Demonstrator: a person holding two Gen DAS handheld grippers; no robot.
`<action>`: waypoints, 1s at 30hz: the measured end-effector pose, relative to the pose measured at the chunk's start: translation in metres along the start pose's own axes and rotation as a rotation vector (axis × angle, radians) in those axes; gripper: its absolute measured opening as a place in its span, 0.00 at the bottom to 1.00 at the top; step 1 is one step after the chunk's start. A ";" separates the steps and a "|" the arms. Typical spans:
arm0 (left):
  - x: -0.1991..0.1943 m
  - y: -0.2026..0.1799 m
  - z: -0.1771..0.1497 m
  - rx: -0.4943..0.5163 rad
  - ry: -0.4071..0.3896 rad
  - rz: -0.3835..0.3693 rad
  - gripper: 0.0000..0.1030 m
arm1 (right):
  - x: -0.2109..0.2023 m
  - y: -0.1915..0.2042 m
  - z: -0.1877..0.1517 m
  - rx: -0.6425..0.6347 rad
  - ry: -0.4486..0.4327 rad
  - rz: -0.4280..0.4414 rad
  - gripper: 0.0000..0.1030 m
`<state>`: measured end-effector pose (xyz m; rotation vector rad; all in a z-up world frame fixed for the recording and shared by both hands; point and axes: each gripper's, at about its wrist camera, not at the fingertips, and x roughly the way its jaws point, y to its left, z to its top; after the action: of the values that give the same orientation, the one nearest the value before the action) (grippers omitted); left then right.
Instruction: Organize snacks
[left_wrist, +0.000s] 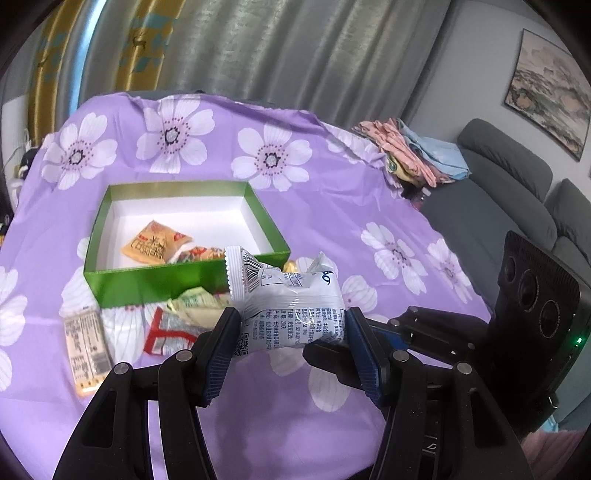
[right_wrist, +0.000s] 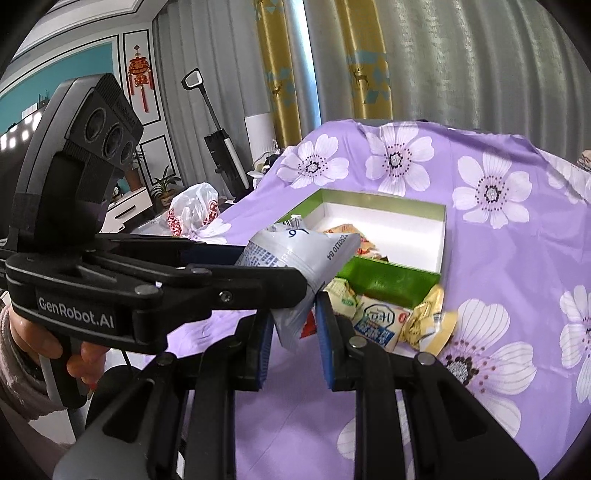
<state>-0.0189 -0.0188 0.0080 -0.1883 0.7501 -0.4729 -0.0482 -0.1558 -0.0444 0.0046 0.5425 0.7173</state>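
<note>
White snack packet clamped by left gripper and right gripper.

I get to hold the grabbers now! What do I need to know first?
Left gripper: shut on the white snack packet, held above the table.
Right gripper: pinching that same packet's end.
Green box: open on the purple flowered cloth, a few orange packets already inside.
Left to do: this white packet, plus the loose snacks lying in front of the box, probably go in next.
</note>
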 end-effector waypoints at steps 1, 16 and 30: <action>0.001 0.000 0.002 0.004 -0.002 0.002 0.57 | 0.001 -0.001 0.001 -0.002 -0.003 -0.001 0.22; 0.039 0.026 0.035 0.018 0.002 0.011 0.57 | 0.043 -0.030 0.025 0.001 -0.012 -0.031 0.22; 0.076 0.075 0.083 -0.038 0.016 -0.022 0.57 | 0.096 -0.055 0.063 -0.002 0.001 -0.058 0.23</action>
<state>0.1127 0.0110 -0.0036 -0.2283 0.7736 -0.4820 0.0757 -0.1265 -0.0452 -0.0136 0.5402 0.6610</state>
